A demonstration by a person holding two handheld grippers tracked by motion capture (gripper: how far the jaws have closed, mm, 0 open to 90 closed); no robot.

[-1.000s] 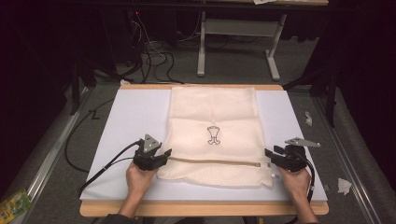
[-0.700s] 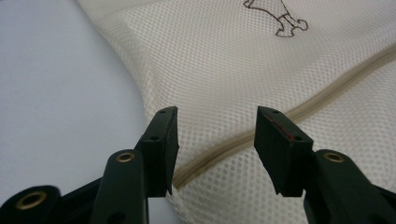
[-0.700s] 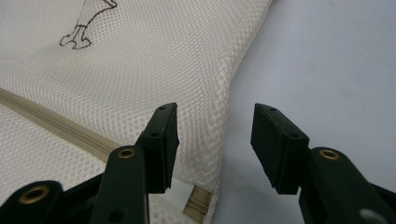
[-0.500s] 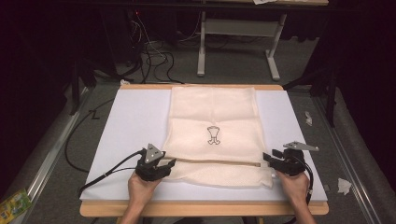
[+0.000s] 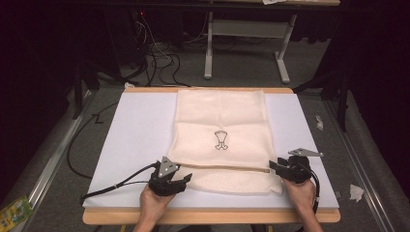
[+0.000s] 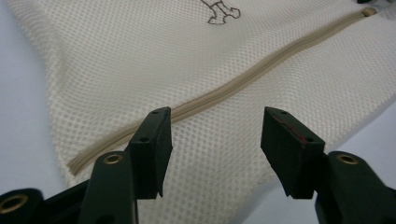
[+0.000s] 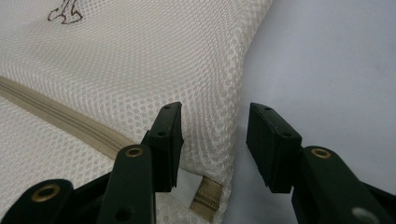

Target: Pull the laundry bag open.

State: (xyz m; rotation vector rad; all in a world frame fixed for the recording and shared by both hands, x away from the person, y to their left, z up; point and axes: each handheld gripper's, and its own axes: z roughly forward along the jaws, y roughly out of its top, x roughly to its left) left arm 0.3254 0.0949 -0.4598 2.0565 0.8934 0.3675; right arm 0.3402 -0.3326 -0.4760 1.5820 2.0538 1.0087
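Observation:
A cream mesh bag [image 5: 220, 121] lies flat on the white board, with a beige zipper [image 5: 222, 167] across its near part and a small dark emblem [image 5: 221, 140] in the middle. My left gripper [image 5: 186, 180] is at the bag's near left corner. Its jaws have just been opening and stand apart over the mesh [image 6: 140, 56], just below the zipper [image 6: 261, 70], gripping nothing. My right gripper [image 5: 273, 166] is at the zipper's right end. Its jaws have just been closing but remain apart, with the bag's right edge [image 7: 229, 116] between them, unpressed. The zipper end [image 7: 205, 198] lies below.
The white board [image 5: 135, 135] rests on a wooden table [image 5: 208, 216]. Beyond the far edge are floor cables [image 5: 159, 53] and a white metal frame [image 5: 241, 43]. Paper scraps [image 5: 356, 192] lie on the floor at right, and a green packet [image 5: 12, 212] at bottom left.
My left gripper has moved toward the near edge and a little right, onto the bag's near left corner. The right gripper has stayed at the zipper's right end.

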